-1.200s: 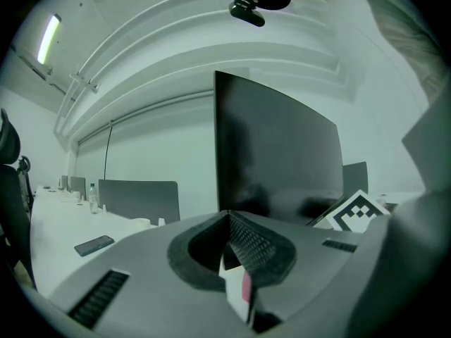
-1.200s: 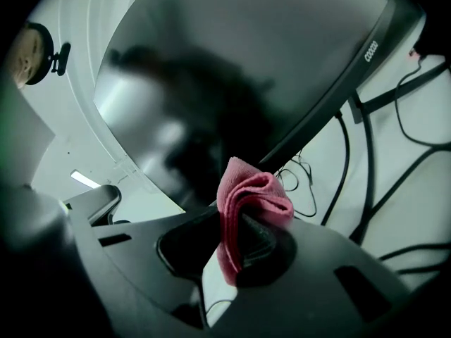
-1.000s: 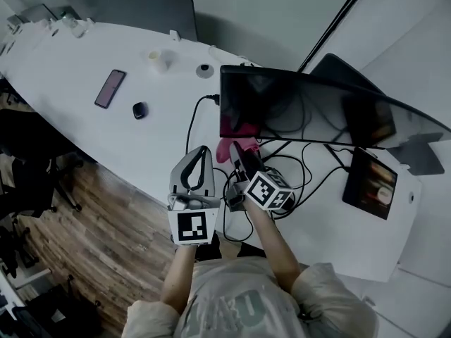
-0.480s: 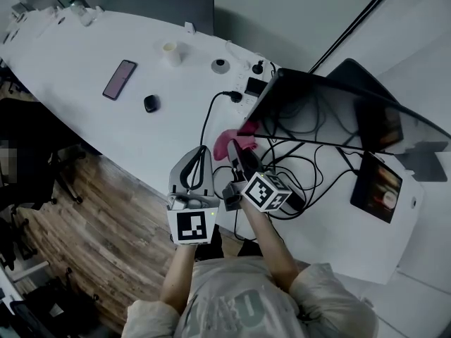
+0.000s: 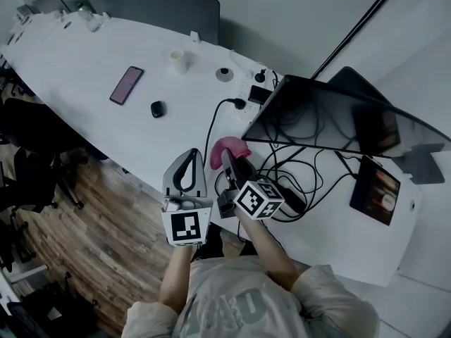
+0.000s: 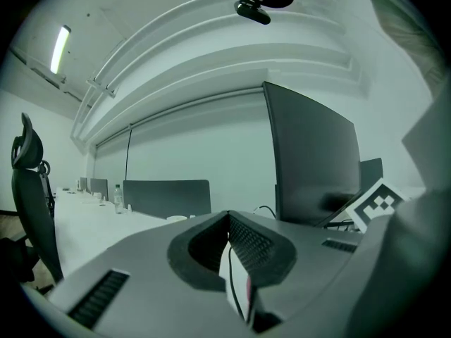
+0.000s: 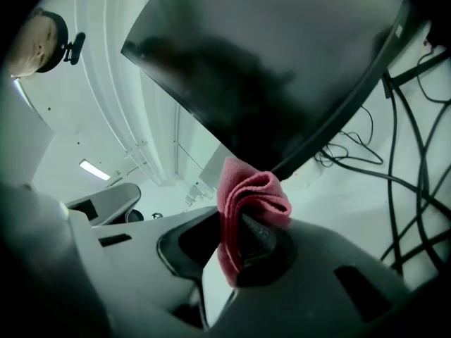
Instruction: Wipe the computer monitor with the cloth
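While both tools hang above the near edge of the long white tabletop [image 5: 84, 55], only one of them carries anything. The right tool [image 5: 228, 159] has its two jaws clamped on one folded pink cloth [image 5: 227, 148], which bulges out past the jaw tips. The cloth sits just beside the lower left corner of the one wide dark computer monitor [image 5: 331, 122]. In the right gripper view its top fold overlaps the screen's bottom edge, though no view shows whether they touch. The left tool [image 5: 195, 153] hangs just beside the right one, on its left. Its two jaws are closed tip to tip with nothing between them.

Several black cables [image 5: 310, 169] lie tangled on the tabletop under and in front of the monitor. One second dark panel [image 5: 350, 78] stands behind the monitor, and one small dark tablet-like screen [image 5: 374, 182] lies flat to its right.

Farther left on the tabletop, well apart from the tools, lie:
- one dark smartphone [image 5: 127, 84]
- one small black rounded case [image 5: 157, 108]
- one white cup [image 5: 179, 60]
- one small grey round object [image 5: 224, 74]

One grey chair back [image 5: 155, 5] stands at the far side. One black office chair [image 5: 28, 167] stands on the wooden floor [image 5: 99, 245] at the left.
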`<state>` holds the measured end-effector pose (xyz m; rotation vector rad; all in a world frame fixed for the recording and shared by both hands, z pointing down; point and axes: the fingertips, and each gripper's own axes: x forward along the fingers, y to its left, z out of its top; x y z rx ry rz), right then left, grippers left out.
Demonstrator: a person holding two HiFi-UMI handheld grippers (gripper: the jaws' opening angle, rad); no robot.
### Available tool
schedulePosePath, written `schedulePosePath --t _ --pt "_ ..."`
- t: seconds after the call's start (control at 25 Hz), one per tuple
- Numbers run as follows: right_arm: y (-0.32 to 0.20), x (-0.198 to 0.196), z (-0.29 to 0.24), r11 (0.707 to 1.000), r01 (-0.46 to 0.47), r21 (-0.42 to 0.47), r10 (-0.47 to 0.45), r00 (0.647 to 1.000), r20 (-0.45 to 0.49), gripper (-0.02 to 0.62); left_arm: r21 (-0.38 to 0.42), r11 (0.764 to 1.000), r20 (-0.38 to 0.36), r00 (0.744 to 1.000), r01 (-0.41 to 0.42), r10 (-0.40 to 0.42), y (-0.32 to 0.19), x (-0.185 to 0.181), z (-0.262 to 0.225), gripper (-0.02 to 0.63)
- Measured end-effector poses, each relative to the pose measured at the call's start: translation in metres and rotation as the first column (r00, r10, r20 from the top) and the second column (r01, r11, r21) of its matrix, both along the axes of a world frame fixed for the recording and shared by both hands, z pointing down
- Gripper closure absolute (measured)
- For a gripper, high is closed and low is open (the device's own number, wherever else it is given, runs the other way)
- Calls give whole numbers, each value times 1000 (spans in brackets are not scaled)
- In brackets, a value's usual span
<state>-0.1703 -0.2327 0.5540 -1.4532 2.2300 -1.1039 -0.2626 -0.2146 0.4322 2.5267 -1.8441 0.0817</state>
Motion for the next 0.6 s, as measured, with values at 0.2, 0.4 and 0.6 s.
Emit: schedulePosePath --t 0.2,0.4,0.6 --pt "-16 17 -18 992 -117 37 119 992 -42 545 31 1000 12 1000 8 -8 2 -7 -11 592" --pt "-16 20 -18 985 -164 44 167 984 -63 545 38 999 12 1000 10 -10 6 -8 -15 592" --pt "-16 24 -25 979 -198 54 201 978 -60 545 45 999 14 1000 25 -26 10 -12 -19 592"
